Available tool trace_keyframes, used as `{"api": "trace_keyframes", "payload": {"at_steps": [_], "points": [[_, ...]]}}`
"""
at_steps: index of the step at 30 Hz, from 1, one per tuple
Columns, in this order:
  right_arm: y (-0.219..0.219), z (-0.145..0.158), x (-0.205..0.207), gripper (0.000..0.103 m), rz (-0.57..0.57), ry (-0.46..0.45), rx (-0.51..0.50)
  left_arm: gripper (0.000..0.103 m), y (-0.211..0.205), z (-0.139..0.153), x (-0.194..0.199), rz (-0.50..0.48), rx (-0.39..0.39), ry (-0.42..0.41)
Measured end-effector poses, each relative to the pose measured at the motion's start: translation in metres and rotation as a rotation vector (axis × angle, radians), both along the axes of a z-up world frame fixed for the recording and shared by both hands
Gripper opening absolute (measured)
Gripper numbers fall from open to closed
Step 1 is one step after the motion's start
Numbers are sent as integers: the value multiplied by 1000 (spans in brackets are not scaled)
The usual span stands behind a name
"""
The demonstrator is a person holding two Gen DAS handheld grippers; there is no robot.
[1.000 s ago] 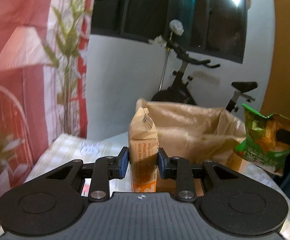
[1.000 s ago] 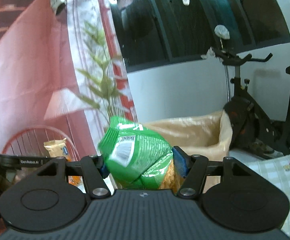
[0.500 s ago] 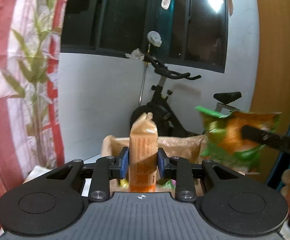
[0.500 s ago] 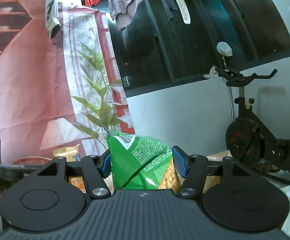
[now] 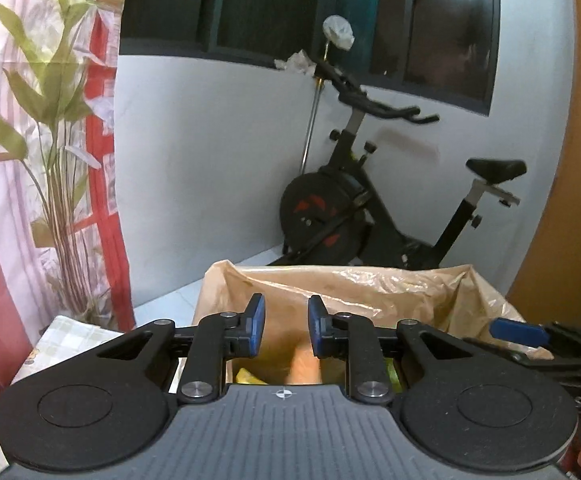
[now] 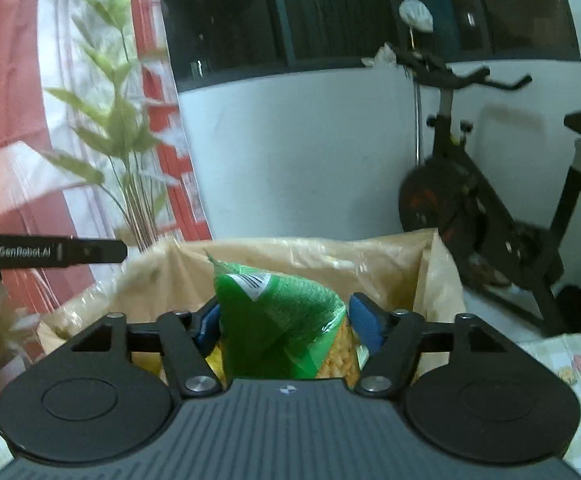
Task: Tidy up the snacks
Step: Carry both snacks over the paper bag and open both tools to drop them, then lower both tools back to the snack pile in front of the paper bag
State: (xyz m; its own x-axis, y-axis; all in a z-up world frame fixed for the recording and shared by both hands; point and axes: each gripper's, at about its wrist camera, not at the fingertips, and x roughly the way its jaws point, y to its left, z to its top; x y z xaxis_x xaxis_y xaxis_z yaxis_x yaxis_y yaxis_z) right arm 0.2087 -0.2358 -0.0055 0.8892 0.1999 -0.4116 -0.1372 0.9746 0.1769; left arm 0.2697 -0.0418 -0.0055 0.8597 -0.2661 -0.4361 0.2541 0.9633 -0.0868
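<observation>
My left gripper (image 5: 286, 330) is open and empty above the box lined with a tan plastic bag (image 5: 370, 292). The orange cracker pack (image 5: 302, 366) lies below the gripper, inside the box, blurred. My right gripper (image 6: 286, 320) is shut on a green snack bag (image 6: 278, 320) and holds it over the same lined box (image 6: 290, 252). The right gripper's finger (image 5: 518, 330) shows at the right of the left wrist view. The left gripper's finger (image 6: 50, 252) shows at the left of the right wrist view.
A black exercise bike (image 5: 370, 208) stands behind the box against the white wall. A leafy plant (image 5: 50, 120) and a red curtain are to the left. The checked tablecloth (image 6: 570, 368) shows beside the box. Yellow packs (image 5: 250, 376) lie inside the box.
My left gripper has opened and the orange cracker pack has dropped from it into the box. Both grippers have moved closer over the box; the right still holds the green bag.
</observation>
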Motion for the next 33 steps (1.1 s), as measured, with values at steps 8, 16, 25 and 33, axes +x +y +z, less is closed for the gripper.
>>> {"api": "trace_keyframes", "payload": {"at_steps": [8, 16, 25, 33], "points": [[-5, 9, -25, 85, 34, -44, 20, 43, 18, 6, -29, 7, 34, -12], [10, 22, -55, 87, 105, -36, -57, 54, 43, 7, -73, 42, 31, 2], [29, 14, -91, 91, 174, -36, -111, 58, 74, -14, -131, 111, 5, 40], [43, 2, -123, 103, 180, -77, -82, 58, 87, -34, -164, 156, 2, 61]]}}
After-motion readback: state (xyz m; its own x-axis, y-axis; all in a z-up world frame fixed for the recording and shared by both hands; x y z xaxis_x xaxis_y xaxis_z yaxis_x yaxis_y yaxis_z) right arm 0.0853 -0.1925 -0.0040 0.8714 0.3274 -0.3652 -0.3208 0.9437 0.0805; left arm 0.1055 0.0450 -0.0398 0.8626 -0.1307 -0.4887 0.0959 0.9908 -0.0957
